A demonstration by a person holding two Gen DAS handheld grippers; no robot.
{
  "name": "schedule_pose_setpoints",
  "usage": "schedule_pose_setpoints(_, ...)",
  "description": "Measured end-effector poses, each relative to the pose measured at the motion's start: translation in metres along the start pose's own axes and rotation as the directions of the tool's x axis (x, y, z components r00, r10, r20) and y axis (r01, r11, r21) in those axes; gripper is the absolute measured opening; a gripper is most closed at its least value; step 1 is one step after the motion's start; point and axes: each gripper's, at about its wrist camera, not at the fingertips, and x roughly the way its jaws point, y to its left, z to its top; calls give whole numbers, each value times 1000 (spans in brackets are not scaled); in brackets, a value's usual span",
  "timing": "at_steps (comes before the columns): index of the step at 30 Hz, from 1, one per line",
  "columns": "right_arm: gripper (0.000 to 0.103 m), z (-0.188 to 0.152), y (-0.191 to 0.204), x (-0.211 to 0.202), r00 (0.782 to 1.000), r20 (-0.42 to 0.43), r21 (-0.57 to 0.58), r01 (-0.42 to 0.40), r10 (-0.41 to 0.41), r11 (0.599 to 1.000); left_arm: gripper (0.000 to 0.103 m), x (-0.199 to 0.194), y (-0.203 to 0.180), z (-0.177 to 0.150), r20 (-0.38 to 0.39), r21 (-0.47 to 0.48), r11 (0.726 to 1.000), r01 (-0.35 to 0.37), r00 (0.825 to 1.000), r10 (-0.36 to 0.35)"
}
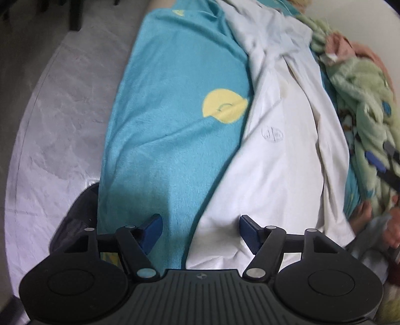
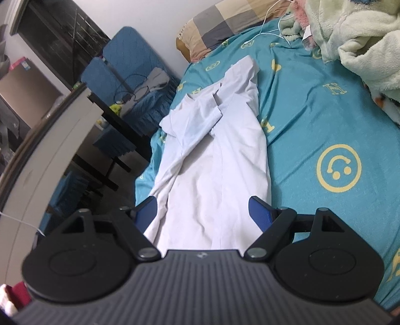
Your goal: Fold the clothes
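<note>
I see both jaws wide — left hand-held gripper (image 1: 200, 231) and right hand-held gripper (image 2: 202, 212) holding nothing. White shirt (image 2: 215, 160) lies on the teal bed sheet (image 2: 312, 120), sleeves crossed.

Ahead of the right gripper (image 2: 202, 212) with its blue pads lies a white shirt (image 2: 215, 160) on a turquoise bedsheet (image 2: 312, 120) printed with yellow smiley faces and letters. Further off right, a pale green fleece blanket (image 2: 360, 37); beyond, a beige-and-grey checked pillow (image 2: 225, 22).

Shirt (image 2: 215, 160) on bedsheet (image 2: 312, 120)
</note>
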Motion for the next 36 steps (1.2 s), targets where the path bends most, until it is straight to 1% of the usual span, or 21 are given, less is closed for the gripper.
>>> schedule_pose_setpoints(1, 82, 0, 0, 0, 1000, -3, 2, -1, 1, 1000, 64, 0, -5, 0, -12, 27, 1000, 5, 1000, -4)
schedule_pose_setpoints(2, 82, -1, 0, 1, 1000, -6, 4, -1, 1, 1000, 52, -1, -10, 0, -25, 53, 999, -2, 1000, 3)
schedule_pose_setpoints(3, 82, -1, 0, 0, 1000, -8, 9, 1, -1, 1000, 43, -2, -17, -1, -37, 80, 997, -11, 999, 14)
schedule_pose_setpoints(4, 82, -1, -1, 0, 1000, -9, 15, 2, -1, 1000, 25, -4, -24, -2, -47, 107, 994, -27, 998, 32)
schedule_pose_setpoints(5, 82, -2, -3, 0, 1000, -10, 22, 2, -2, 1000, 13, -6, -33, -3, -55, 134, 990, -45, 997, 53)
schedule_pose_setpoints(7, 82, -2, -5, -1, 1000, -10, 37, 0, 1, 999, 5, -11, -53, -5, -54, 208, 972, -108, 991, 121)
schedule_pose_setpoints(10, 82, -1, -8, -2, 1000, -11, 58, -9, 9, 998, 2, -24, -90, -9, -28, 307, 927, -215, 972, 235)
schedule_pose_setpoints(12, 82, -1, -10, -4, 1000, -10, 63, -13, 13, 998, 2, -31, -126, -14, 12, 392, 873, -291, 950, 311)
schedule_pose_setpoints(13, 82, -1, -11, -5, 1000, -9, 64, -14, 15, 998, 2, -36, -144, -17, 33, 427, 849, -311, 944, 329)
schedule_pose_setpoints(16, 82, -2, -15, -9, 1000, -5, 79, -23, 24, 997, 2, -45, -202, -30, 97, 516, 785, -342, 934, 343)
schedule_pose_setpoints(17, 82, -2, -16, -11, 1000, -3, 87, -28, 28, 996, 2, -42, -221, -35, 111, 537, 770, -344, 934, 340)
schedule_pose_setpoints(19, 82, -1, -20, -14, 999, 2, 103, -33, 33, 994, 2, -31, -257, -46, 132, 570, 746, -344, 935, 330)
schedule_pose_setpoints(22, 82, 1, -26, -17, 999, 9, 122, -34, 33, 992, 2, -4, -300, -58, 154, 603, 721, -341, 937, 314)
schedule_pose_setpoints(24, 82, 1, -30, -18, 999, 4, 133, -32, 32, 991, 2, 20, -309, -59, 159, 608, 716, -343, 936, 314)
schedule_pose_setpoints(27, 82, 2, -36, -19, 999, -5, 151, -35, 37, 988, 7, 52, -309, -59, 123, 606, 733, -309, 947, 297)
schedule_pose_setpoints(29, 82, 3, -38, -18, 999, -19, 153, -29, 32, 988, 19, 61, -304, -61, 102, 609, 742, -280, 956, 277)
schedule_pose_setpoints(30, 82, 3, -39, -17, 999, -28, 151, -23, 27, 988, 23, 58, -302, -60, 112, 603, 749, -277, 958, 264)
schedule_pose_setpoints(32, 82, 3, -41, -16, 999, -41, 150, -15, 22, 989, 40, 50, -298, -59, 139, 586, 763, -273, 961, 238)
schedule_pose_setpoints(33, 82, 3, -41, -16, 999, -42, 151, -21, 28, 988, 42, 46, -295, -58, 152, 578, 770, -271, 962, 225)
schedule_pose_setpoints(35, 82, 3, -41, -15, 998, -44, 152, -33, 40, 988, 50, 33, -284, -51, 198, 505, 811, -297, 954, 226)
schedule_pose_setpoints(36, 82, 3, -40, -14, 998, -40, 150, -43, 49, 988, 51, 26, -278, -47, 222, 464, 830, -308, 948, 228)
